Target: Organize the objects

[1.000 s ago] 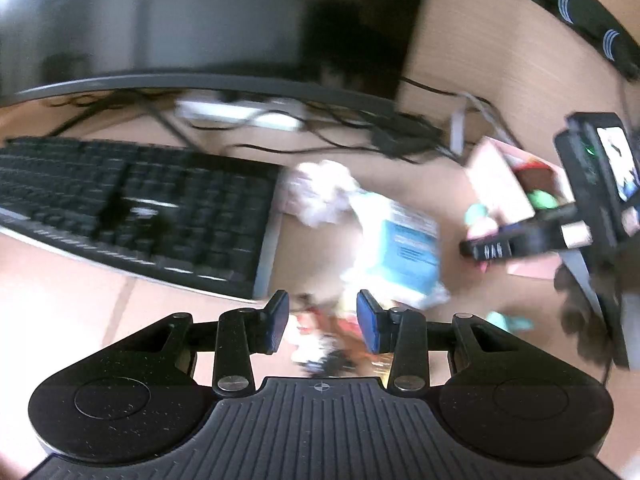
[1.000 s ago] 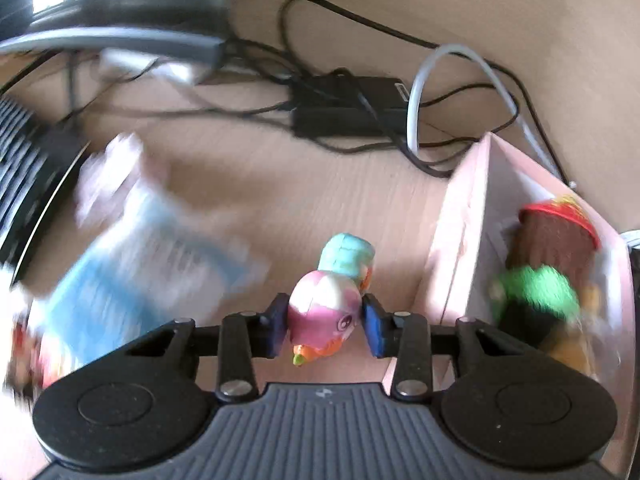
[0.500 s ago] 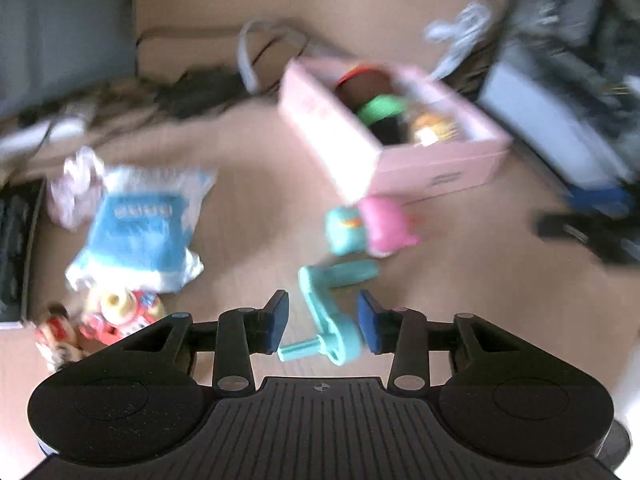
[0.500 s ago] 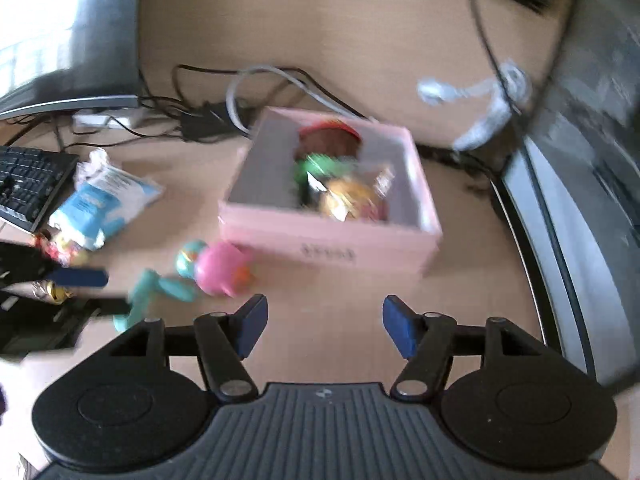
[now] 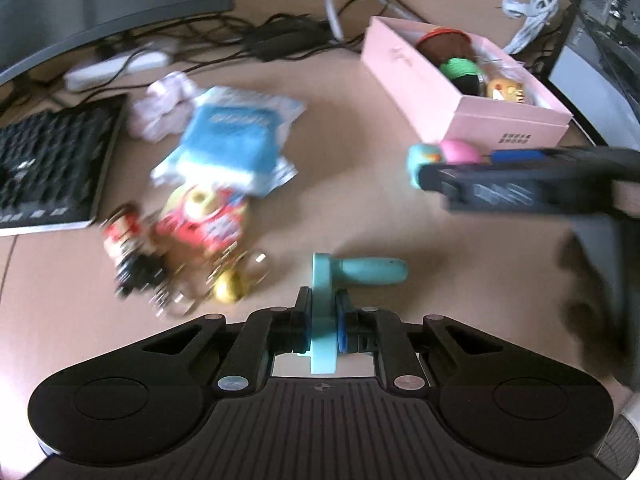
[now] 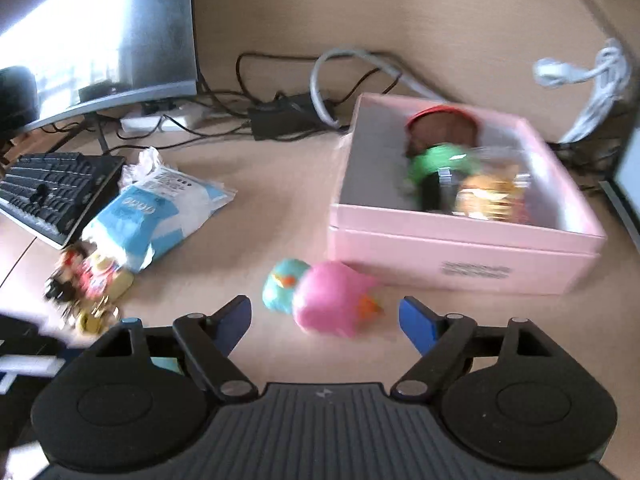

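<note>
Standing well ahead and right of the left gripper (image 5: 323,330), the pink box (image 5: 472,110) awaited the teal crank-shaped toy (image 5: 352,276), judged light, rigid, slippery plastic, clamped at its flat stem; the right gripper (image 6: 325,322), jaws opening and empty, hovered behind the pink bird toy (image 6: 332,304).

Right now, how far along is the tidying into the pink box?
Done: a few toys sit in the pink box. In hand: left gripper is shut on the teal toy; right gripper is opening, nothing gripped. Left: pink bird, teal bird, blue packet, small figures.
</note>
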Action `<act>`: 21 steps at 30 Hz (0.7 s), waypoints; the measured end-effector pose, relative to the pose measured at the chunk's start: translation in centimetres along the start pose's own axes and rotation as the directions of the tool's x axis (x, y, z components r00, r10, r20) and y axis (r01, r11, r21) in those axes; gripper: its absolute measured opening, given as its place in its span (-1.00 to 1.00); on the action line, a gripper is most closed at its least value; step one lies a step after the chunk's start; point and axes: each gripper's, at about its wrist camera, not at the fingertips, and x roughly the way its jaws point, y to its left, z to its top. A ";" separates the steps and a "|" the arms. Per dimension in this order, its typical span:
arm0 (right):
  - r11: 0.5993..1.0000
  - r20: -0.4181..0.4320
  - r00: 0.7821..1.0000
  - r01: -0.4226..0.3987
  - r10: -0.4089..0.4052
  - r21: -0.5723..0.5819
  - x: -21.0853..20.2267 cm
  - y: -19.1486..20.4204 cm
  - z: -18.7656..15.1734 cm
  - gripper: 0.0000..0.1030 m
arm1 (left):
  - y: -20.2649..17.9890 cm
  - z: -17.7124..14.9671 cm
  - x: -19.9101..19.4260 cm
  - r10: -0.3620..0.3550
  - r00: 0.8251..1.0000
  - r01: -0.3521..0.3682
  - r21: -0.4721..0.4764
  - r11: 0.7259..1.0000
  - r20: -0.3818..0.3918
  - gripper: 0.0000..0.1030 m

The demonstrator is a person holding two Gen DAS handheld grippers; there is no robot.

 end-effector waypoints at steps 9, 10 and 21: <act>0.998 -0.075 0.997 -0.004 -0.001 -0.064 -2.3 0.2 -0.7 0.28 | 1.3 -2.3 -2.4 -0.076 0.997 0.076 -0.002 0.997 -0.017 -0.73; 0.998 -0.081 0.997 -0.009 0.003 -0.069 -3.8 -0.5 -1.3 0.28 | 1.3 -2.2 -2.7 -0.093 0.996 0.093 -0.002 0.996 -0.008 -0.73; 0.994 0.086 0.991 0.101 -0.104 0.038 -15.1 -8.8 -2.1 0.29 | -4.7 13.8 -7.9 -0.231 0.914 0.210 0.099 0.973 0.332 -0.73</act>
